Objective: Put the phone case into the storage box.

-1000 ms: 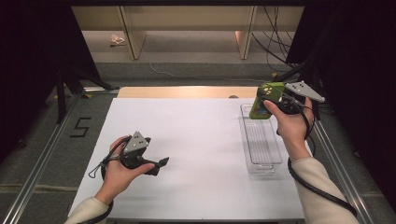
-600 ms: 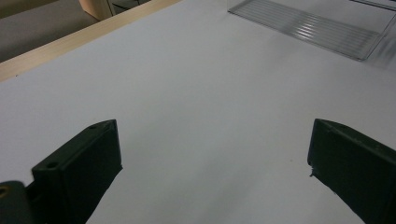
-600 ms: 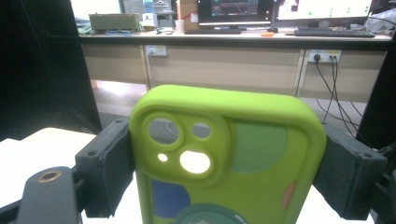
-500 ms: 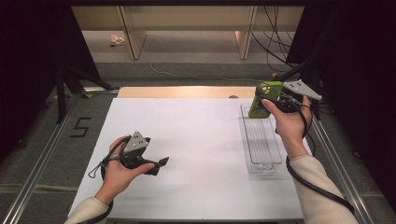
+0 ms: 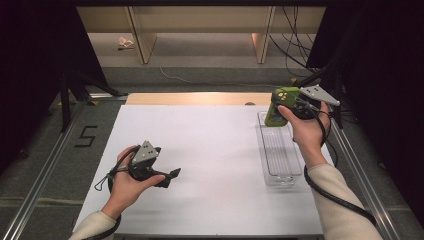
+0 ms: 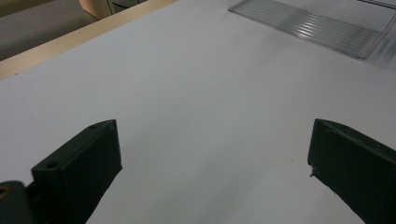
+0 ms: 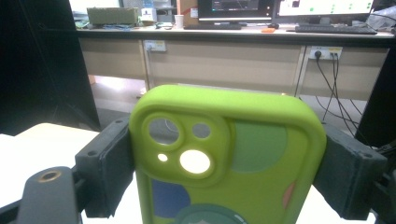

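**A:** So where's the green phone case (image 5: 276,106) right now?

**B:** Up in the right gripper (image 5: 287,107), jaws clamped on its two long sides. It's standing upright, lifted over the far end of the clear tray (image 5: 280,165), camera cutouts on top.

**A:** And the other hand?

**B:** Left gripper (image 5: 167,177) is well apart, low at the near left of the white table (image 5: 210,150), jaws spread, nothing between them. My guess is the tray's next, since it lies directly under the case.

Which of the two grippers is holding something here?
The right gripper, its jaws shut on a green phone case above the clear tray. The left gripper is open, empty.
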Demonstrator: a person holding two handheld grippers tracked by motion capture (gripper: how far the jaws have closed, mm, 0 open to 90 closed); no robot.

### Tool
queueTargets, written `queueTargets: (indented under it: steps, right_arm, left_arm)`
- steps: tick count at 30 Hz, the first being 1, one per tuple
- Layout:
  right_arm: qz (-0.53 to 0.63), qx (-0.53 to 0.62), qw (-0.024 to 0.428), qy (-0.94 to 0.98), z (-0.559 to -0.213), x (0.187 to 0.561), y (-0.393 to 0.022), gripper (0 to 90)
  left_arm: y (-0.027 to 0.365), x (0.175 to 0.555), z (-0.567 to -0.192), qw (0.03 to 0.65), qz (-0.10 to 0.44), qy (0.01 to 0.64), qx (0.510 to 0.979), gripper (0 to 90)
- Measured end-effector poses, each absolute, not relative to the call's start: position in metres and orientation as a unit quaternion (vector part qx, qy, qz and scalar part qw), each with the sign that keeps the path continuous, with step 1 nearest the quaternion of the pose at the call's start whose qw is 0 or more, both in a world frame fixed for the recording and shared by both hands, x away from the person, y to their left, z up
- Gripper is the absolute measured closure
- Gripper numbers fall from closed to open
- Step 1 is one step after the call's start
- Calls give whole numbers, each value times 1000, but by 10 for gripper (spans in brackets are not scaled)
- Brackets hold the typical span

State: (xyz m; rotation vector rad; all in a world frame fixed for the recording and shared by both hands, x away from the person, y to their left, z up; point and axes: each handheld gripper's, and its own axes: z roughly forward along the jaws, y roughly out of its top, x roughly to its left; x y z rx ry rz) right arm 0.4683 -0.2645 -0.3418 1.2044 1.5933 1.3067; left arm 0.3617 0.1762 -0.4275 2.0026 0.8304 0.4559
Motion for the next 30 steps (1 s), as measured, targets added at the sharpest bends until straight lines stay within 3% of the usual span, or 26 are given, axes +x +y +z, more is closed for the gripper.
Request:
queueTargets:
  steps: [30]
  right_arm:
    - [506, 472, 368, 621, -345, 476, -263, 171]
  left_arm:
    - [176, 362, -428, 447, 183, 336, 808, 22]
